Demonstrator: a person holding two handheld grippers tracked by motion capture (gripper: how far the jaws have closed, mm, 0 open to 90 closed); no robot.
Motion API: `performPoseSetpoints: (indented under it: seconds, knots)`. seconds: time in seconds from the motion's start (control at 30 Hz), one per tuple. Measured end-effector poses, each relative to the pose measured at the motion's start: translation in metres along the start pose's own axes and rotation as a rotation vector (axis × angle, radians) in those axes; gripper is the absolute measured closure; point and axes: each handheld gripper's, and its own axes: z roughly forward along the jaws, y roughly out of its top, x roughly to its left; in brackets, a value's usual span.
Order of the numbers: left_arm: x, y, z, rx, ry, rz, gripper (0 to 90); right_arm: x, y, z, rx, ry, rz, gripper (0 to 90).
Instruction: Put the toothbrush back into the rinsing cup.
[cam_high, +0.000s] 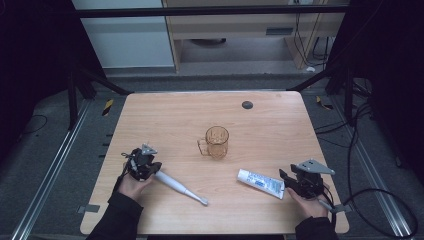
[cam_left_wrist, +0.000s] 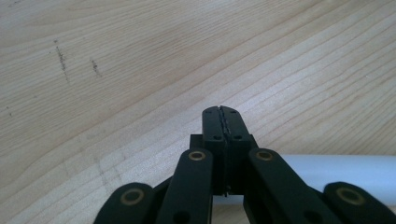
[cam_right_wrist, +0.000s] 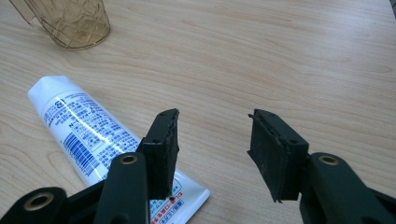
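Observation:
A white electric toothbrush (cam_high: 181, 188) lies flat on the wooden table (cam_high: 280, 125), head toward the front. My left gripper (cam_high: 141, 165) hovers over its handle end. In the left gripper view the jaws (cam_left_wrist: 221, 114) are shut flat together with nothing between them, and the white handle (cam_left_wrist: 345, 170) runs under the linkage behind the tips. A white toothpaste tube (cam_high: 260, 183) lies at the front right. My right gripper (cam_high: 287, 178) stands open just right of the tube's flat end; up close its left finger (cam_right_wrist: 163, 140) overlaps the tube (cam_right_wrist: 79, 126). An amber mug (cam_high: 217, 141) stands mid-table.
A small black round disc (cam_high: 247, 105) sits near the table's far edge. The amber mug (cam_right_wrist: 74, 23) stands upright beyond the tube in the right gripper view. Bare wood lies between the toothbrush and the tube. A metal frame and cables surround the table.

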Motion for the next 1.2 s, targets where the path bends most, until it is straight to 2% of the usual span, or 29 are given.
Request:
performPoseSetpoints:
  seconds: [0.5,0.87,1.2]
  knots:
    - [-0.005,-0.016,-0.014,0.010,-0.001,0.005,89.6,0.000,0.000,0.000,0.003,-0.007,-0.007,51.4]
    - [-0.010,-0.020,-0.019,0.020,-0.006,0.019,89.6,0.000,-0.001,-0.001,0.005,-0.013,-0.011,51.4]
    - [-0.012,-0.029,-0.024,0.023,-0.022,0.011,89.7,-0.001,-0.001,-0.001,0.006,-0.017,-0.009,51.5]
